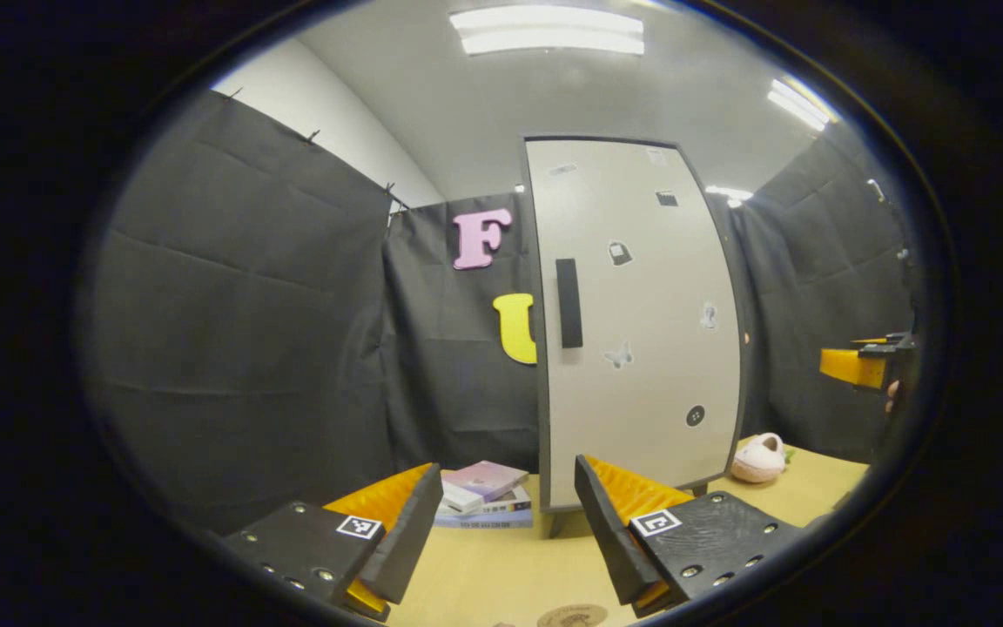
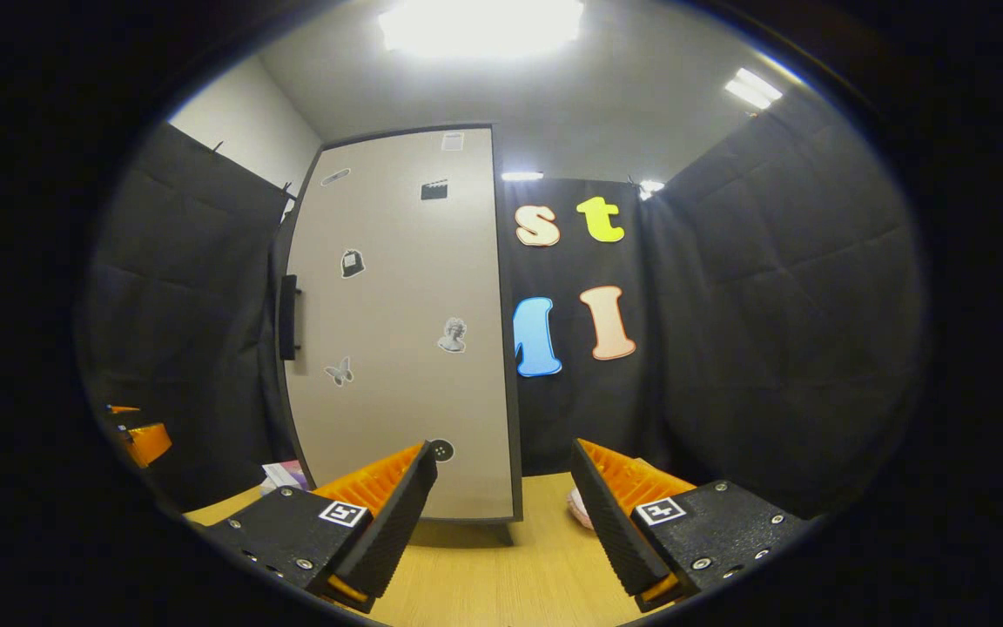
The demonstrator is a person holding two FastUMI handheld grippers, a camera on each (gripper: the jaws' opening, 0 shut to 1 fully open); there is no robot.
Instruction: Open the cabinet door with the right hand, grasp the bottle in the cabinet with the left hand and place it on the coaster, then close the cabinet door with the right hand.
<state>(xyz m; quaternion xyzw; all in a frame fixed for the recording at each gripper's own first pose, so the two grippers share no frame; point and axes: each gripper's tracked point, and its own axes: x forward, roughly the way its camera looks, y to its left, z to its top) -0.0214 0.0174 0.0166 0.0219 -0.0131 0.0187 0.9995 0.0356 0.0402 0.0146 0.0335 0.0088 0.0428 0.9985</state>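
A tall pale cabinet (image 1: 641,322) stands on the wooden table with its door closed and a dark vertical handle (image 1: 568,303) near the door's left edge. In the right gripper view the same cabinet (image 2: 397,331) rises ahead, its handle (image 2: 289,317) at the left edge. My left gripper (image 1: 501,540) is open and empty, low over the table in front of the cabinet. My right gripper (image 2: 501,522) is open and empty too, facing the door's lower part. A round coaster (image 1: 573,616) lies on the table just below the left gripper. The bottle is hidden behind the door.
A stack of books (image 1: 484,495) lies left of the cabinet's foot. A pink slipper-like object (image 1: 759,459) rests on the table to the cabinet's right. The other gripper (image 1: 867,364) shows at the far right of the left gripper view. Black cloth walls enclose the table.
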